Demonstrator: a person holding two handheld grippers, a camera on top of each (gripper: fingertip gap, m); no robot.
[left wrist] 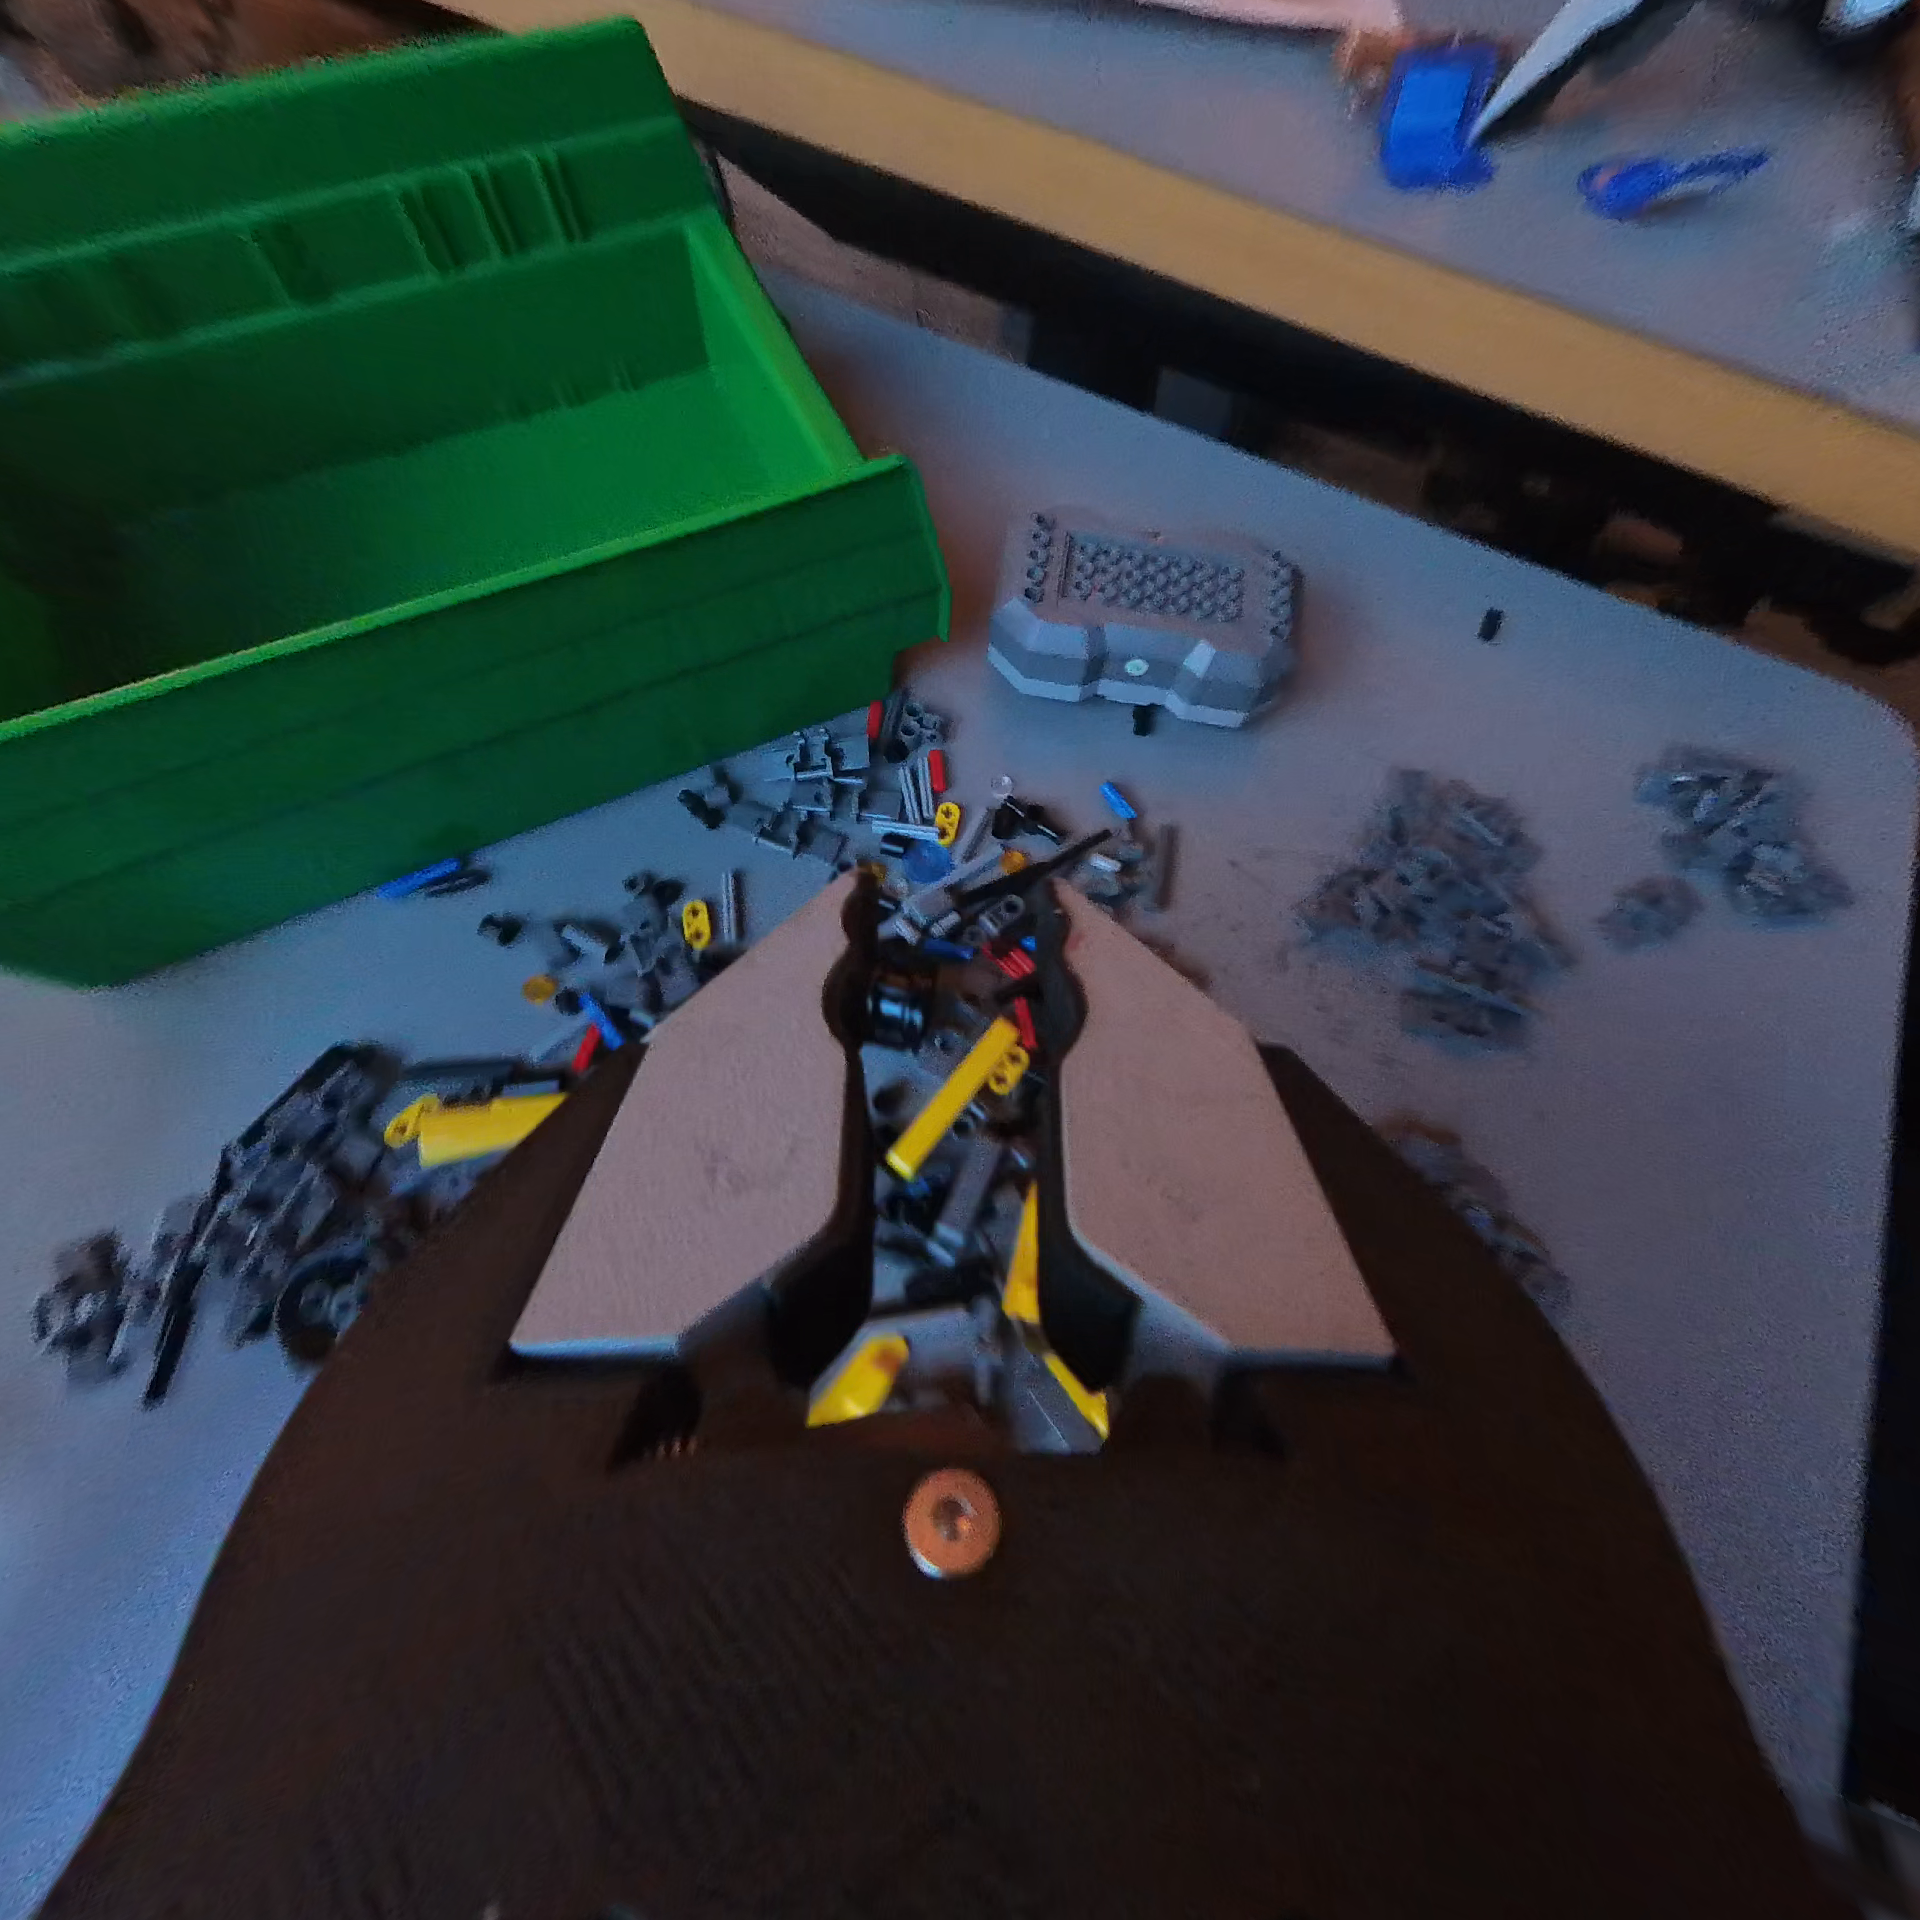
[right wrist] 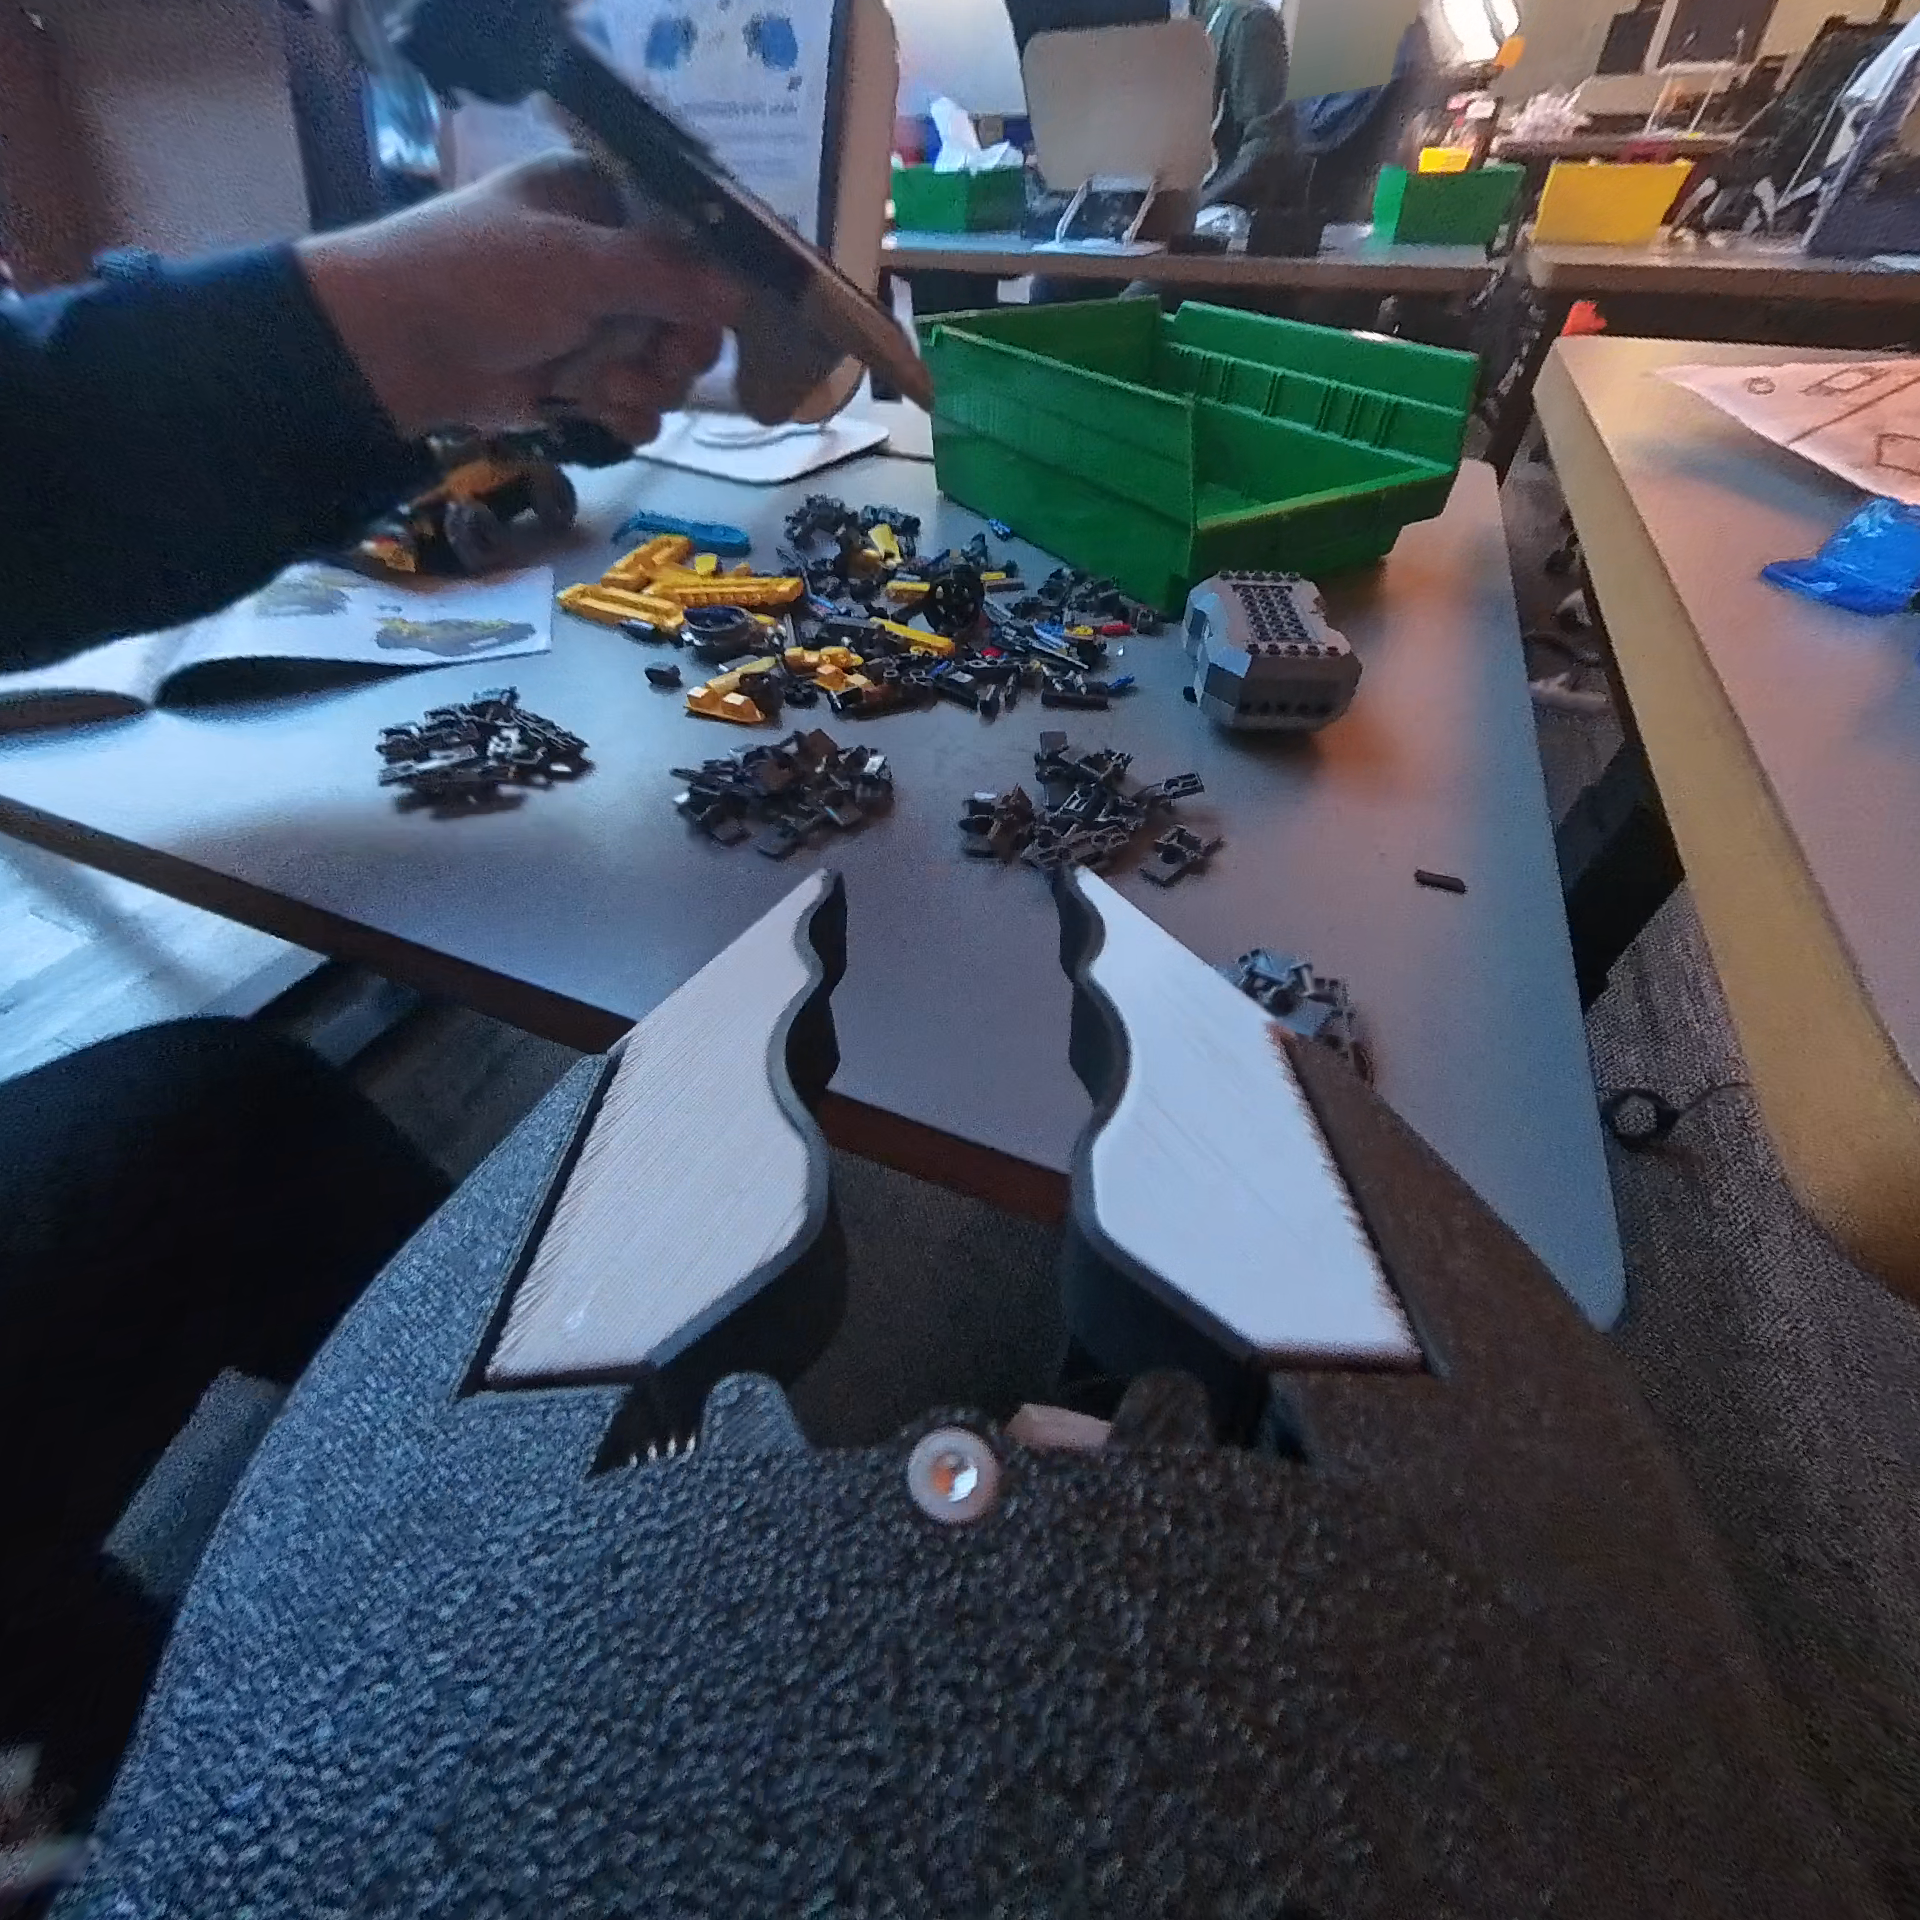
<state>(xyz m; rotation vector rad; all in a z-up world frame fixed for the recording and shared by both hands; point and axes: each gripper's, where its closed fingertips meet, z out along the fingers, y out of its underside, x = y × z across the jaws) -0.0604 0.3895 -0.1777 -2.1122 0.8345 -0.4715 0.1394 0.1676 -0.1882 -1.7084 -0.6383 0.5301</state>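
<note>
My left gripper (left wrist: 961, 894) is open and hovers low over a mixed pile of small building-toy parts (left wrist: 883, 810) on the grey table (left wrist: 1351, 1195). A yellow beam (left wrist: 951, 1101) and black, grey and red bits lie on the table between its fingers. The view is blurred. In the right wrist view a hand (right wrist: 499, 312) holds this gripper (right wrist: 894, 353) above the same pile (right wrist: 883, 623). My right gripper (right wrist: 951, 883) is open and empty, at the table's near edge (right wrist: 935, 1132). Several heaps of dark parts (right wrist: 779, 790) lie just beyond its fingertips.
A green bin (left wrist: 416, 468) (right wrist: 1195, 436) stands behind the pile. A grey studded block (left wrist: 1143, 623) (right wrist: 1268, 644) lies beside it. A partly built vehicle (right wrist: 468, 509) and an open booklet (right wrist: 312, 634) are at the left. A second table (right wrist: 1766, 623) stands at the right. The gap from one gripper's tips to the other's is roughly 30 cm. Between my left fingertips and the grey studded block (left wrist: 1143, 623) there is roughly 15 cm. Look for it in the right wrist view (right wrist: 1226, 611) too.
</note>
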